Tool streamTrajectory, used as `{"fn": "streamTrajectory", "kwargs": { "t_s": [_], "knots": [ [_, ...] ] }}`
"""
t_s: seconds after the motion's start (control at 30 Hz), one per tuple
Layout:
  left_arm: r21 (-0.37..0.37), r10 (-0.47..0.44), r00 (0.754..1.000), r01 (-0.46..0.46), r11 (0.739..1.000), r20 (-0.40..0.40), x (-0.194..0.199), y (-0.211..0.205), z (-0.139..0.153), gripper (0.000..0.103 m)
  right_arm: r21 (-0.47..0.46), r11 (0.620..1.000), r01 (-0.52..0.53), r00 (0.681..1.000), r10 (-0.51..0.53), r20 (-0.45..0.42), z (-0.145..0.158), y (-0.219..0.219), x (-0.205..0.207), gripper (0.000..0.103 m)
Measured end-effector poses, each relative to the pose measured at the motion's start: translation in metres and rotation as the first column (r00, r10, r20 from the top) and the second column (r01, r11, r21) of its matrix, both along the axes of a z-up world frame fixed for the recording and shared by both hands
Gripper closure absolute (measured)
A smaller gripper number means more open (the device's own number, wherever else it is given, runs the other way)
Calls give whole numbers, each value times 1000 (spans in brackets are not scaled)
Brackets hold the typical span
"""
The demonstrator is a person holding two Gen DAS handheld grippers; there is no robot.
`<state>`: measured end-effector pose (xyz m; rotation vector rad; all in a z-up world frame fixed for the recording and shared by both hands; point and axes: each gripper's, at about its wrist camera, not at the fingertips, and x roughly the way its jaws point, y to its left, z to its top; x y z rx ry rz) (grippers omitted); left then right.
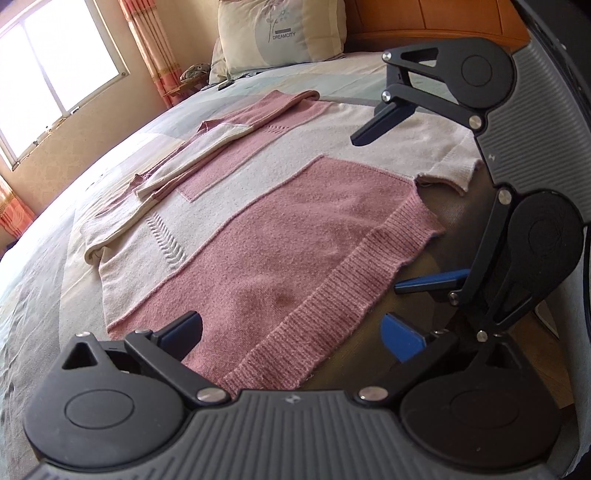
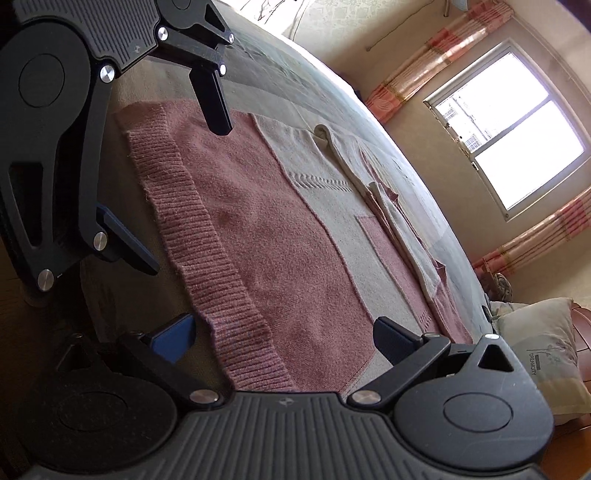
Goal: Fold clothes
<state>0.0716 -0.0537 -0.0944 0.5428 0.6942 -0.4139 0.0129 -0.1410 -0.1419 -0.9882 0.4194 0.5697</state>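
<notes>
Pink-and-cream sweater (image 1: 280,236) flat on bed (image 1: 44,295) beneath both spread claws, left (image 1: 295,332) and right (image 2: 284,336); pillow (image 1: 273,33) beyond.

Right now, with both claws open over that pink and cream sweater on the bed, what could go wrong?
Two risks, as I judge it. The ribbed hem lies right at the bed's edge, so a tug toward the person could drag the sweater off. The sleeves are folded loosely across its far side; lifting the hem fast might spill them. The left claw and right claw hold nothing yet.
</notes>
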Motion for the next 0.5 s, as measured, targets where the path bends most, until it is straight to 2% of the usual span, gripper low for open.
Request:
{"fn": "streamTrajectory", "kwargs": {
  "t_s": [0.17,0.37,0.5],
  "knots": [
    [9,-26,1000,26,1000,-2,8,-7,-3,1,-75,997,9,996,-1,94,-6,5,0,0],
    [41,-48,998,46,998,28,17,-16,-12,1,-17,999,40,994,-38,102,2,0,5,0],
    [59,-15,996,10,998,84,22,-15,-12,0,3,999,54,993,-54,107,5,-3,8,0]
  ]
}}
